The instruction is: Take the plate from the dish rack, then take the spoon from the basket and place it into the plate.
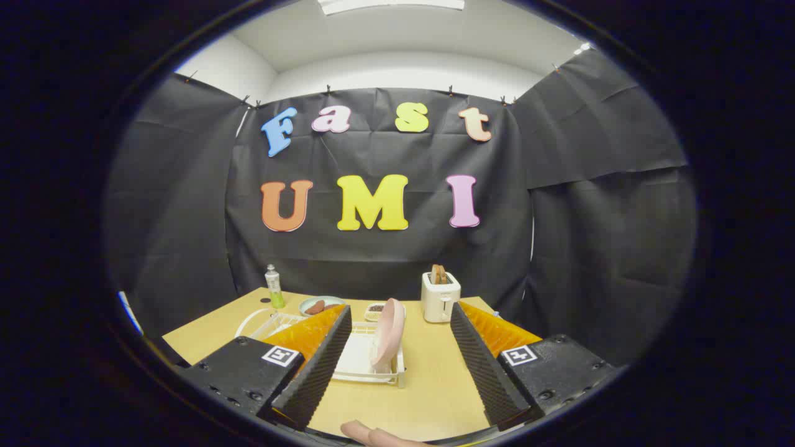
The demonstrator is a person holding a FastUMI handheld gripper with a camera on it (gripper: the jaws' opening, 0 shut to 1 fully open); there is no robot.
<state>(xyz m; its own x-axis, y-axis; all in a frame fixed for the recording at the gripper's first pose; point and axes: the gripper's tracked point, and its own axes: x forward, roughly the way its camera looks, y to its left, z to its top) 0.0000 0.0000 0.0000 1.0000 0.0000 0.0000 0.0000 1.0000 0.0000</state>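
Observation:
A pink plate [388,332] stands on edge in a white dish rack [366,372] on the wooden table [435,385]. The rack lies just ahead of my fingers, slightly toward the left finger, which covers its left part. My gripper [397,310] is open, with the plate showing in the wide gap between the fingers and nothing touching them. I cannot make out the spoon or the basket; white wire loops [261,320] show beyond the left finger.
A white toaster [440,297] with toast stands at the table's far side, right of the plate. A bowl with sausages [320,305], a small dish [375,308] and a green bottle [274,287] sit at the back left. A person's fingers [372,434] show at the near table edge.

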